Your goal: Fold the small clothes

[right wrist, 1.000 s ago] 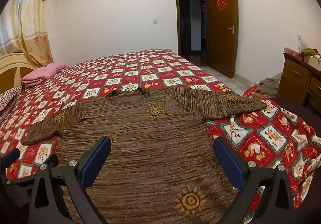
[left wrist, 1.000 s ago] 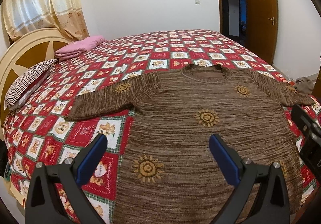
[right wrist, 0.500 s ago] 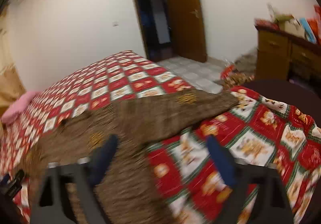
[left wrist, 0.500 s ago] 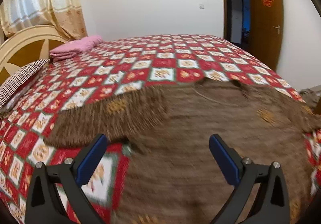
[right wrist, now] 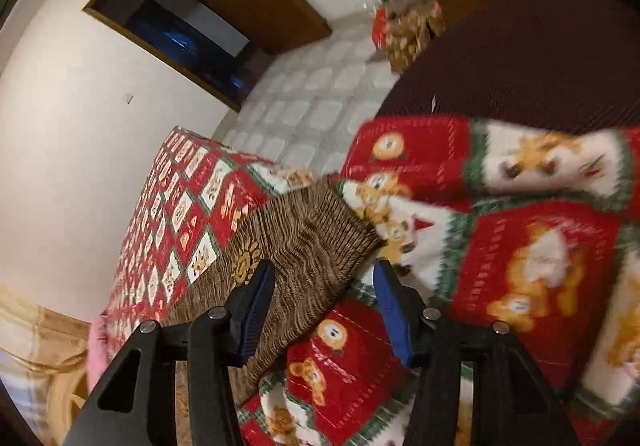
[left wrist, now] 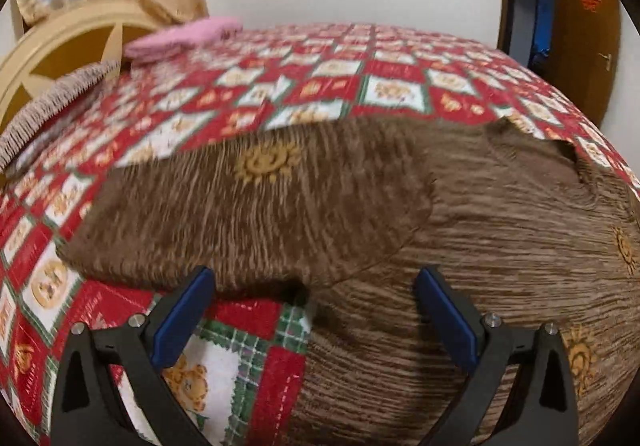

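Sweater (left wrist: 460, 214), brown knit with yellow suns, lies flat on a bed under a red patchwork quilt (left wrist: 320, 78). The left gripper (left wrist: 312, 310) hangs wide open over the sweater's left sleeve, pinching nothing. The right gripper (right wrist: 324, 302), rolled sideways, is closing around the right sleeve cuff (right wrist: 316, 234), its pads not yet pressing the cloth.

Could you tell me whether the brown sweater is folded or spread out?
Spread out: the brown sweater lies flat on the bedspread, sleeve extended sideways.
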{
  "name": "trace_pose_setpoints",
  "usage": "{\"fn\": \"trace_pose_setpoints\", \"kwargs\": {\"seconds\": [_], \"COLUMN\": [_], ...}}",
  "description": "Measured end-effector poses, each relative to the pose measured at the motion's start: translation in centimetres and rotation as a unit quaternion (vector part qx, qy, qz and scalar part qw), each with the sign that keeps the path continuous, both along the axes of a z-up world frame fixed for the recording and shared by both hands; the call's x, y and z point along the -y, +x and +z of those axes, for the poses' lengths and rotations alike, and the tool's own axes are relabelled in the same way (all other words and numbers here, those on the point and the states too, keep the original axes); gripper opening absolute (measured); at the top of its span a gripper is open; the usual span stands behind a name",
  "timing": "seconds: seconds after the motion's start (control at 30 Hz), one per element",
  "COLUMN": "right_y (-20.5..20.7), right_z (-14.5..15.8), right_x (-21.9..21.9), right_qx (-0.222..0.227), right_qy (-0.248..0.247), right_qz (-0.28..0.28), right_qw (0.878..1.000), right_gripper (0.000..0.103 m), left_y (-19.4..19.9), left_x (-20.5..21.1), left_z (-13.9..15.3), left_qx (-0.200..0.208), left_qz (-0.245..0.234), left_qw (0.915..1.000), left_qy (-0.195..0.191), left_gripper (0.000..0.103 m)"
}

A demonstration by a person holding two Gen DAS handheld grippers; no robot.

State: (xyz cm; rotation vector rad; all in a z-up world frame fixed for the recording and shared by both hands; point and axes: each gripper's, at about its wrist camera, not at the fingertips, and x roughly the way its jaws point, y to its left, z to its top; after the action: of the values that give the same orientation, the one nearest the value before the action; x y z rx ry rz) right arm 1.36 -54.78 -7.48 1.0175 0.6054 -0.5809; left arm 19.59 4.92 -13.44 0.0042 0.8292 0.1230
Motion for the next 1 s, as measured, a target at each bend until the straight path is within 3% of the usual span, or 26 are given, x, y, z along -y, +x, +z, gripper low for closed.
{"fn": "trace_pose_setpoints", "kwargs": {"seconds": [0.07,0.17,0.23,0.3,0.33,0.47,0.63,0.73,0.8,0.9,1.0], "right_y": [0.6,1.8,2.3,2.3,2.4,2.8,5.0,7.9,10.5,14.4,17.1], "right_z": [-0.7,-0.5,-0.4,-0.5,-0.5,0.5,6.0,9.2,10.6,10.1,7.6], "right_x": [0.3,0.4,0.6,0.4,0.6,0.3,-5.4,-11.7,-18.1,-26.7,-34.7], "right_qx": [0.013,0.005,-0.004,-0.038,-0.055,-0.082,-0.047,-0.029,-0.019,0.000,0.000], "right_qy": [0.012,-0.019,-0.037,-0.060,-0.068,-0.084,-0.148,-0.185,-0.212,-0.227,-0.237], "right_qz": [-0.003,0.001,0.002,-0.003,-0.003,0.016,0.083,0.149,0.217,0.309,0.384], "right_qw": [1.000,1.000,0.999,0.997,0.996,0.993,0.984,0.971,0.953,0.924,0.893], "right_gripper": [0.053,0.053,0.046,0.012,0.007,0.007,0.006,0.006,0.006,0.006,0.006], "left_y": [0.0,-0.2,-0.2,-0.4,-0.2,-0.2,-0.3,-0.3,-0.4,-0.4,-0.4], "left_x": [-0.1,-0.4,-0.3,-0.2,-0.3,-0.7,-1.0,-1.0,-1.1,-1.1,-1.2], "left_z": [-0.3,-0.6,-0.6,-0.6,-0.6,-0.6,-0.7,-0.7,-0.7,-0.6,-0.6], "left_qx": [-0.010,-0.013,-0.011,-0.009,-0.008,-0.002,0.005,0.006,0.007,0.008,0.010], "left_qz": [0.000,-0.001,-0.002,-0.003,-0.003,-0.006,-0.010,-0.010,-0.011,-0.011,-0.013], "left_qw": [0.9999,0.9993,0.9992,0.9992,0.9992,0.9986,0.9977,0.9977,0.9977,0.9974,0.9972], "left_qy": [-0.013,-0.034,-0.037,-0.038,-0.040,-0.052,-0.066,-0.067,-0.067,-0.070,-0.073], "left_gripper": [0.103,0.103,0.103,0.103,0.103,0.103,0.103,0.103,0.103,0.103,0.103]}}
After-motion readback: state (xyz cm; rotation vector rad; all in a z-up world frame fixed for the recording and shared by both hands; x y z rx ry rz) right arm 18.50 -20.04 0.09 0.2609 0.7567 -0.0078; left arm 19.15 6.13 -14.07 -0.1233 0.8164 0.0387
